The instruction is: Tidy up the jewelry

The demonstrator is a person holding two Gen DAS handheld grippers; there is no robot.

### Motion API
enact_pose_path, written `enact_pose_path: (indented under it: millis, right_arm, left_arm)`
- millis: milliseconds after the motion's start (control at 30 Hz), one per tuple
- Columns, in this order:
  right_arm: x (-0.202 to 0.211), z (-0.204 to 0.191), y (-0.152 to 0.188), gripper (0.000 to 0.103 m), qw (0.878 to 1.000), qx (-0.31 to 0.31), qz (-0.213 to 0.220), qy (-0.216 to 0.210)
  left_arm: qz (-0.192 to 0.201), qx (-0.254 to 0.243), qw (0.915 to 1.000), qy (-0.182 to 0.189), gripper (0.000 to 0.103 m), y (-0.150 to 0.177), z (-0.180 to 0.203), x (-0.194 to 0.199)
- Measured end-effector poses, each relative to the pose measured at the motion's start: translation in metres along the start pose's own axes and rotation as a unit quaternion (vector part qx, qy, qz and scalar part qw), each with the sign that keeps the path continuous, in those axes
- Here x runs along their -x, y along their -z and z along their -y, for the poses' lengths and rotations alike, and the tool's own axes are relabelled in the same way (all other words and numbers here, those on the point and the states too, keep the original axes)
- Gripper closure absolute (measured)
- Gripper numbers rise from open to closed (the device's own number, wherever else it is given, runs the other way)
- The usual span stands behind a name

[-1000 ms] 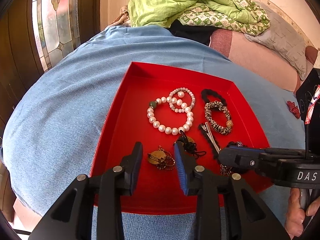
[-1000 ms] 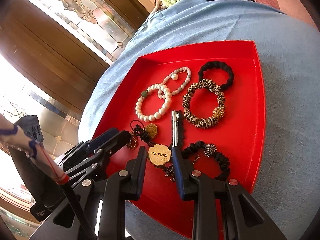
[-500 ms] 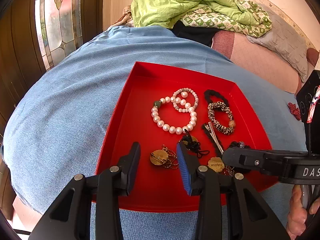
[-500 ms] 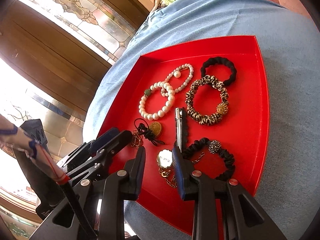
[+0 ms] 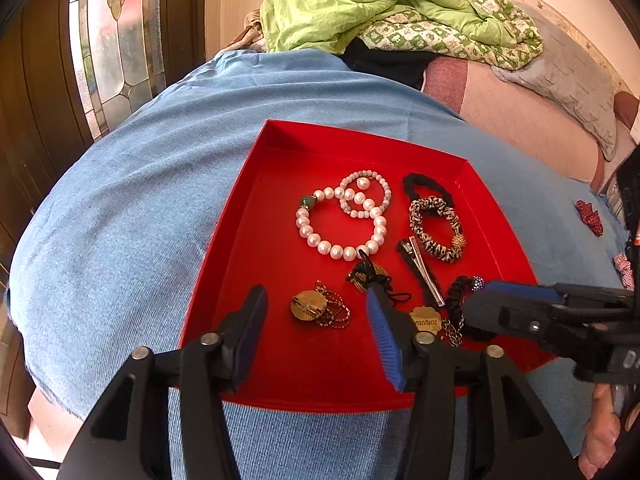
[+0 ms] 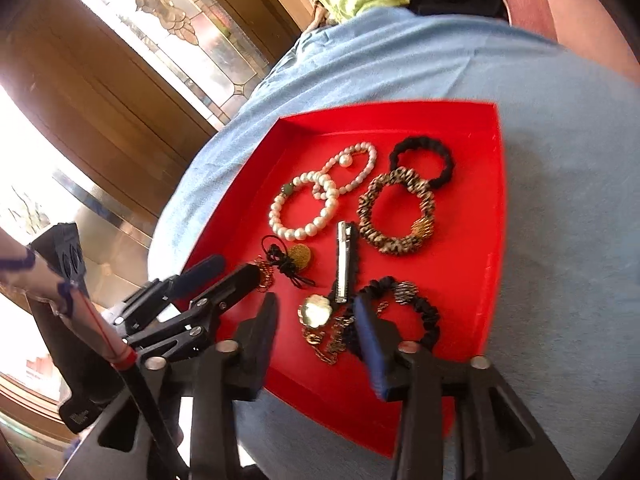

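Note:
A red tray (image 5: 260,240) (image 6: 472,240) holds a pearl bracelet (image 5: 340,220), a leopard-print scrunchie (image 5: 436,228), a black scrunchie (image 6: 424,156) and a metal hair clip (image 6: 344,260). My left gripper (image 5: 316,300) (image 6: 232,268) hangs over the tray's near left. Its jaws are opening, and a gold brooch with a chain (image 5: 316,310) lies on the tray floor between them, untouched. My right gripper (image 6: 316,306) (image 5: 480,300) reaches in from the right. Its jaws are opening too, over a gold pendant (image 6: 316,312) on a chain, and the pads do not press it.
The tray sits on a blue cloth (image 5: 140,220) that rounds off on all sides. A green blanket (image 5: 360,4) and a grey pillow (image 5: 568,80) lie behind it. A stained-glass door (image 5: 116,40) stands at left. Small red items (image 5: 588,216) rest on the cloth at right.
Both grippers' jaws have spread wider. The gold pendant between the right fingers has turned over and now lies flat on the tray. The right gripper has drawn back slightly.

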State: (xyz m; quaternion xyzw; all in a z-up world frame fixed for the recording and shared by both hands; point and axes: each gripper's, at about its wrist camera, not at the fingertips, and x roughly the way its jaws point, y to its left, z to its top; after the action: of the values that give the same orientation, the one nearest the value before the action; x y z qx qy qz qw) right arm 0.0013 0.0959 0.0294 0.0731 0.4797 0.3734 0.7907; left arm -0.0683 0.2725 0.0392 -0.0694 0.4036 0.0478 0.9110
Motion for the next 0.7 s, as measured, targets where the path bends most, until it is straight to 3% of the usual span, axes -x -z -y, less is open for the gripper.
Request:
enact_pose_path:
  millis: [133,267,500,700]
  right_arm:
    - [0.012,-0.001,0.005,0.053,1.000,0.013,0.012,0.017]
    - [0.022,0.003,0.008,0.052,0.999,0.014,0.020,0.024]
    - [0.033,0.002,0.014,0.033,0.997,0.032,0.027,0.064]
    - [0.043,-0.003,0.018,0.019,0.992,0.054,0.045,0.108]
  left_arm:
    - [0.002,0.000,1.0000,-0.009,0.048,0.002,0.003,0.005]
    - [0.007,0.005,0.9996,-0.028,0.033,0.003,0.002,0.012]
    - [0.021,-0.001,0.9985,-0.051,0.021,0.002,0.006,0.020]
    - [0.036,0.008,0.9963,-0.078,0.019,0.001,0.008,0.032]
